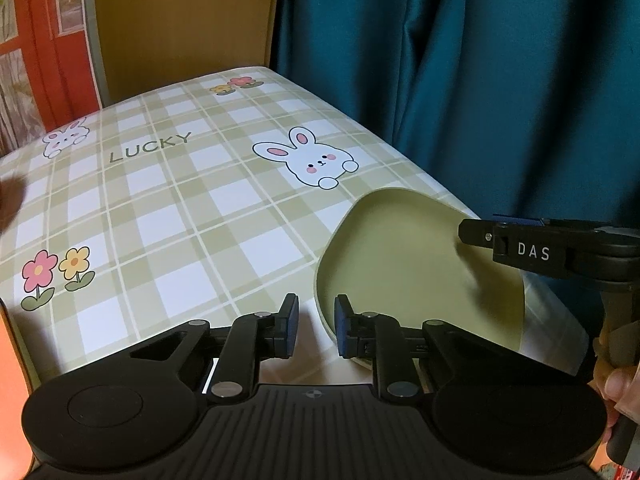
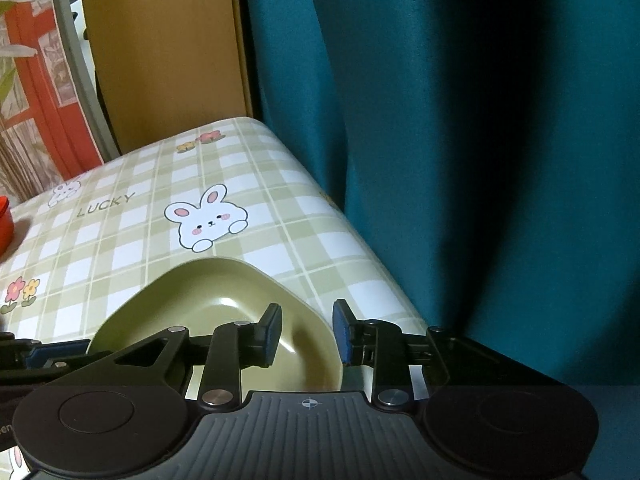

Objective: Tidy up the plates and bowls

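A pale green rounded-triangular plate lies on the checked tablecloth near the table's right edge. My left gripper is open, its fingers straddling the plate's near-left rim. My right gripper is open too, with the plate's right rim between its fingers. The right gripper also shows in the left wrist view, reaching in over the plate's right side. The left gripper's tip shows at the left edge of the right wrist view.
A teal curtain hangs close along the table's right edge. A wooden panel and an orange patterned surface stand behind the table. A red object sits at the far left of the table.
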`<state>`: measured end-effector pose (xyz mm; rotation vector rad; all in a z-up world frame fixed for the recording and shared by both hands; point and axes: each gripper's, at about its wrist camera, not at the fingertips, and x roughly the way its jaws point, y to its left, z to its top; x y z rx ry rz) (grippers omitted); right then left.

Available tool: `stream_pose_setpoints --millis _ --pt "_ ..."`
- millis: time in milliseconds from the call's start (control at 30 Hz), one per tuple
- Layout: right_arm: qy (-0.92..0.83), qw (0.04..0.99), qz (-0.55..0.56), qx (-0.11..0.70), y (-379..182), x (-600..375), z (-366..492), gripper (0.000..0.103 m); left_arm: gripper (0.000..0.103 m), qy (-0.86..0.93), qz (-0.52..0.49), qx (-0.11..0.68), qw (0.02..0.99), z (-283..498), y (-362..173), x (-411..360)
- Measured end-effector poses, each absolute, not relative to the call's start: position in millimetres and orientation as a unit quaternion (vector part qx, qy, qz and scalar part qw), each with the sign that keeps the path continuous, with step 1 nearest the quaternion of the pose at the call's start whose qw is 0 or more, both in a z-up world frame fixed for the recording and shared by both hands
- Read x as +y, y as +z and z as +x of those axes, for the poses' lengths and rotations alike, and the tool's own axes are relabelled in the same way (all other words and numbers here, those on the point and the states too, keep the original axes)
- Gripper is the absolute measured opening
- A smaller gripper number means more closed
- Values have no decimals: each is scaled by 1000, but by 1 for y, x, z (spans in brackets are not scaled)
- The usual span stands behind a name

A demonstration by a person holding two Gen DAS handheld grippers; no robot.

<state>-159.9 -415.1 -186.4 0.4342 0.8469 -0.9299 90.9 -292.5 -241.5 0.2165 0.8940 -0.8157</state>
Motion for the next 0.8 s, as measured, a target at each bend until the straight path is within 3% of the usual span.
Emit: stream_pose_setpoints --millis 267,400,567,800 --pt "-438 776 203 406 -192 -417 -163 25 20 -375 103 425 818 91 -243 -292" --pt "-433 776 223 400 -195 -418 -168 14 20 -376 104 422 818 90 -243 -293" --pt "-431 779 225 396 -193 -417 -166 12 13 -381 106 423 816 91 -242 -295" --pt "-417 784 233 397 -189 -410 -154 11 13 -362 99 429 822 94 -239 -283"
